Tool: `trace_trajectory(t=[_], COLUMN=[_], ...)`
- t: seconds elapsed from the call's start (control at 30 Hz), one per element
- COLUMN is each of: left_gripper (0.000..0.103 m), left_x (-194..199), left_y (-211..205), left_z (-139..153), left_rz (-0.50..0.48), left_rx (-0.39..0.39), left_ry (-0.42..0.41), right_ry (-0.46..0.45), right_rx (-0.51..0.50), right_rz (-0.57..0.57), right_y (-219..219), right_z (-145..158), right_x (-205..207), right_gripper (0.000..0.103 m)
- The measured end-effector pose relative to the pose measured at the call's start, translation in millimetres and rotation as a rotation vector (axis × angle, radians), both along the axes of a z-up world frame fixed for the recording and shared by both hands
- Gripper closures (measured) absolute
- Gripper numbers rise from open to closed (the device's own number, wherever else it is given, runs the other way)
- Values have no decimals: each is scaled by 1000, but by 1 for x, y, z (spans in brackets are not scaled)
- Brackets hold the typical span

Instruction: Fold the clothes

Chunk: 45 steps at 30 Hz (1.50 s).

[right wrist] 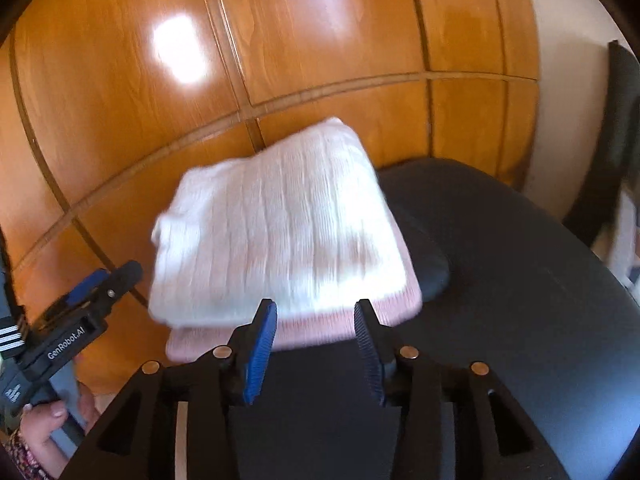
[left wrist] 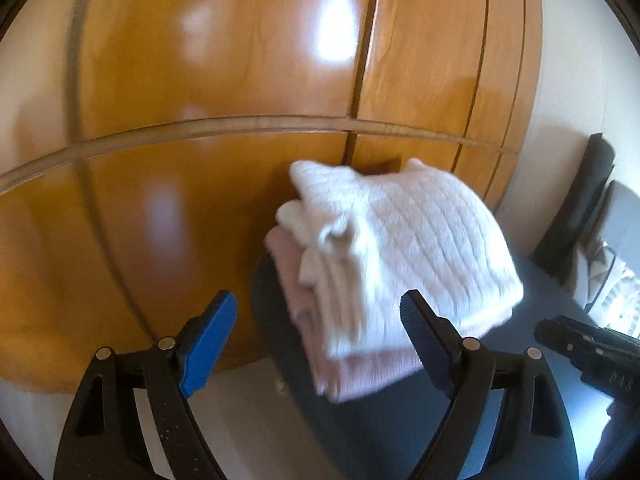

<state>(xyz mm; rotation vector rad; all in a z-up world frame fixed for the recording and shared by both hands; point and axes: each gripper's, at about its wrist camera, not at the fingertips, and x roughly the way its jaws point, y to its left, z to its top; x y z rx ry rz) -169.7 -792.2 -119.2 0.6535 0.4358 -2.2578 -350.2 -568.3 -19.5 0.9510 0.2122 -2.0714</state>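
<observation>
A folded white cable-knit sweater (left wrist: 400, 232) (right wrist: 280, 232) lies on top of a folded pink garment (left wrist: 360, 372) (right wrist: 340, 328). The stack rests on a dark round surface (left wrist: 380, 432) (right wrist: 520, 280). My left gripper (left wrist: 318, 298) is open wide at the stack's left near corner, its pads off the cloth; it also shows at the left edge of the right wrist view (right wrist: 100, 280). My right gripper (right wrist: 316, 304) is open just in front of the pink garment's near edge, with nothing gripped. Its tip shows at the right of the left wrist view (left wrist: 560, 332).
Glossy wooden cabinet doors (left wrist: 220, 80) (right wrist: 320, 40) stand close behind the stack. A dark padded hump (right wrist: 432, 264) sits on the round surface to the right of the clothes. A dark upright object (left wrist: 580, 208) leans at the right wall. A hand (right wrist: 44, 428) holds the left gripper.
</observation>
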Motion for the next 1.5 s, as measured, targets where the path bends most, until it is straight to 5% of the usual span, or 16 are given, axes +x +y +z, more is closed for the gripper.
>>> trace_trajectory(t=[0.23, 0.6, 1.5], left_gripper=[16, 16, 13], left_x=[29, 58, 61], left_y=[44, 93, 96], left_z=[3, 26, 22], left_rz=[39, 55, 21], left_rx=[20, -76, 40], left_ry=[-102, -90, -91], right_ry=[101, 133, 150], right_rx=[92, 93, 98], right_rz=[-16, -37, -45], right_y=[37, 66, 74], right_z=[15, 33, 36], right_x=[38, 78, 110], right_gripper=[61, 60, 60])
